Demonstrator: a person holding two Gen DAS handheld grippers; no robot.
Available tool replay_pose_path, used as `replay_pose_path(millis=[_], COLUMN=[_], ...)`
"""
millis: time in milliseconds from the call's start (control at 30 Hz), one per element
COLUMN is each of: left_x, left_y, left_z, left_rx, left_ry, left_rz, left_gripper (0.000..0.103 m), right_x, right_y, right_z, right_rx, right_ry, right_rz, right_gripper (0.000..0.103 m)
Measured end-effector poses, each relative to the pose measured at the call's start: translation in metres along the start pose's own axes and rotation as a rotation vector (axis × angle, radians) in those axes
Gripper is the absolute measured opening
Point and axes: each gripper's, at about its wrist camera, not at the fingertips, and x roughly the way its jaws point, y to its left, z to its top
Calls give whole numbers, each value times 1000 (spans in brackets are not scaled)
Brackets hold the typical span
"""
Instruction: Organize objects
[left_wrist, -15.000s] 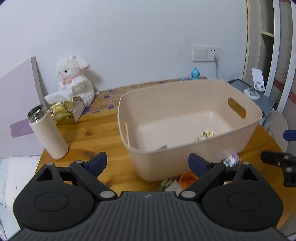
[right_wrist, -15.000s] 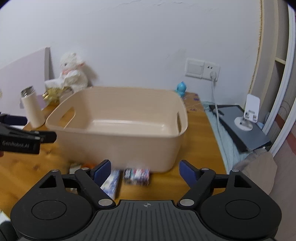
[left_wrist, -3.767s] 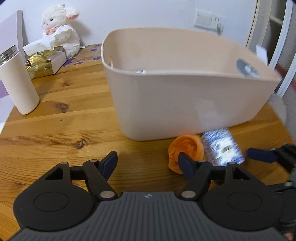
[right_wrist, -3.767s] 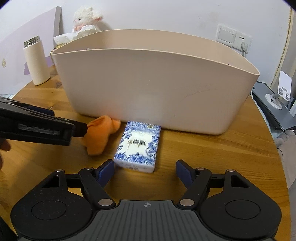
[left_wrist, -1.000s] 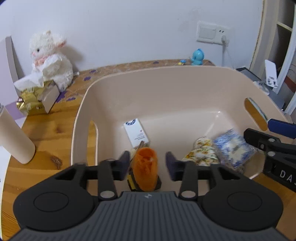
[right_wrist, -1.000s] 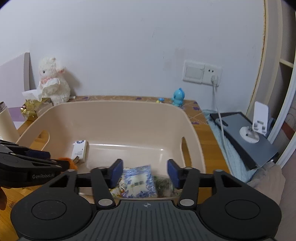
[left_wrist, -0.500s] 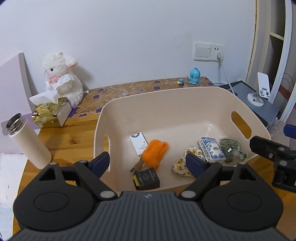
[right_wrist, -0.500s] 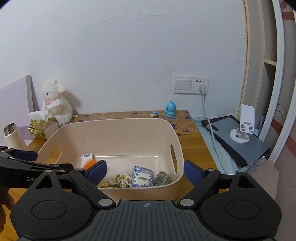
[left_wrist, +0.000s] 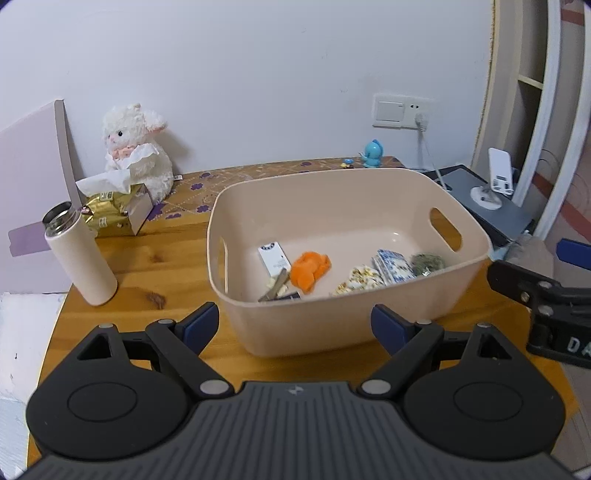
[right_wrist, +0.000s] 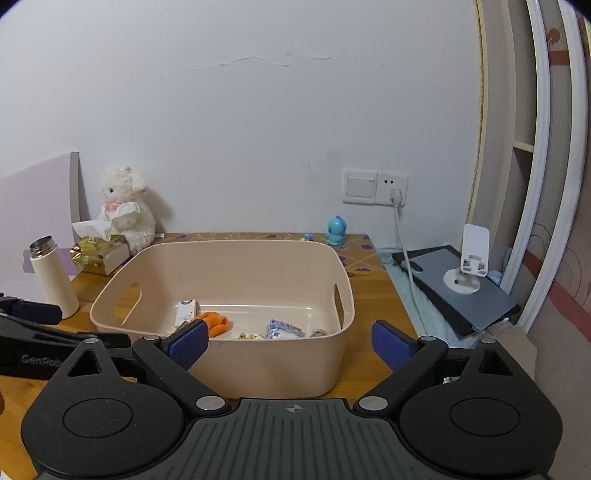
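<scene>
A beige plastic bin stands on the wooden table. Inside lie an orange cloth, a blue-and-white tissue pack, a white card box, a yellow-flowered packet, a greenish packet and keys. My left gripper hangs open and empty just in front of the bin. The right gripper is open and empty too, pulled back above the bin's near side.
A white thermos stands left of the bin. Behind it sit a gold tissue box and a white plush lamb. A small blue figure is by the wall. Right of the table a grey slab carries a phone stand.
Both grippers let go over the bin: the orange cloth and the tissue pack now lie inside. Both grippers opened wide and drew back and up from the bin.
</scene>
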Motion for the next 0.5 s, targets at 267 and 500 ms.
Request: replay_pose_path(millis=[267,500], left_x=[-43,-77], left_y=[6,14], left_z=[-17,-33], left_rx=[-33,-64], left_ry=[-61,-88], left_rz=[-8,-11], left_gripper=[92,95], right_x=[-31,-66], right_y=[9,9], right_z=[-14,-31], right_rx=[-9,0], right_ry=[-5,-40], right_rz=[22,24], right_gripper=[97,98])
